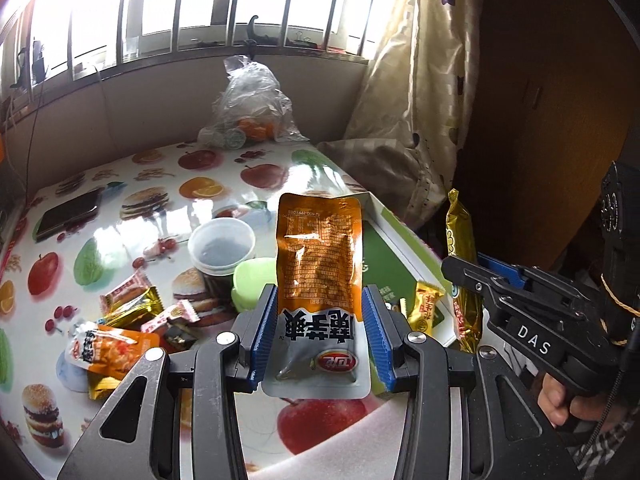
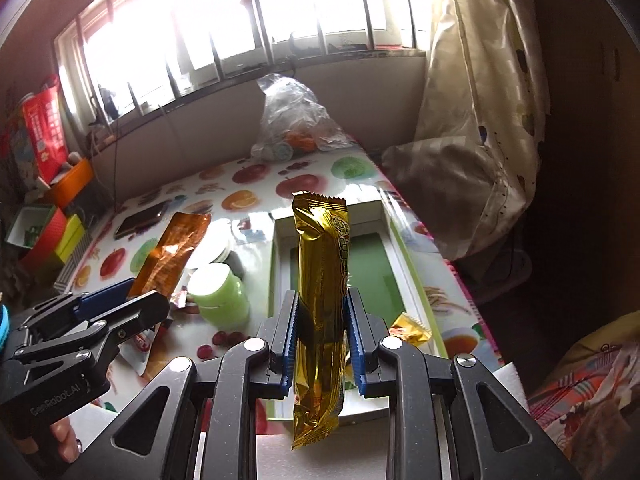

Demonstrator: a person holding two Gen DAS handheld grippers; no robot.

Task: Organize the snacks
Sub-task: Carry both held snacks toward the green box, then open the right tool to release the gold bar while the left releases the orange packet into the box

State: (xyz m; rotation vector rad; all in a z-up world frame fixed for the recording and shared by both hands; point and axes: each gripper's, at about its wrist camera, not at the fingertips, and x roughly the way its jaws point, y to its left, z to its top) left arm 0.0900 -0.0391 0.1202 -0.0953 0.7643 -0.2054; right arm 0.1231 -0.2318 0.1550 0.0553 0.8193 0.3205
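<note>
While loose snacks lie scattered at the left of the fruit-print tabletop (image 1: pixel 120 168), among them a red-and-white wrapped candy (image 1: pixel 125 290) and a second orange pouch (image 1: pixel 109 350), both held packets are already up in the air. Beyond the pile a phone (image 1: pixel 68 213) rests flat, and nearer the middle stand an open round container (image 1: pixel 221 245) and a pale green jar (image 1: pixel 253 283).

Centre-left, the left gripper (image 1: pixel 320 330) is clamped across the width of an orange-and-silver snack pouch (image 1: pixel 320 280), which stands upright between the blue pads. It looks light, thin and floppy, with slick film; holding it low near the sealed edge, as here, seems the firm place, since the upper part could bend over.

Right of it lies the shallow white box with green inside (image 2: pixel 340 256), one small gold candy (image 2: pixel 410 327) at its near corner. Over this box the right gripper (image 2: pixel 322 334) is closed on a long gold bar packet (image 2: pixel 322 280), pinched at about its middle and upright. Judging by its straight stance, the bar is stiffer than the pouch, though the foil is slippery and might slide downward if the grip slackens.
</note>
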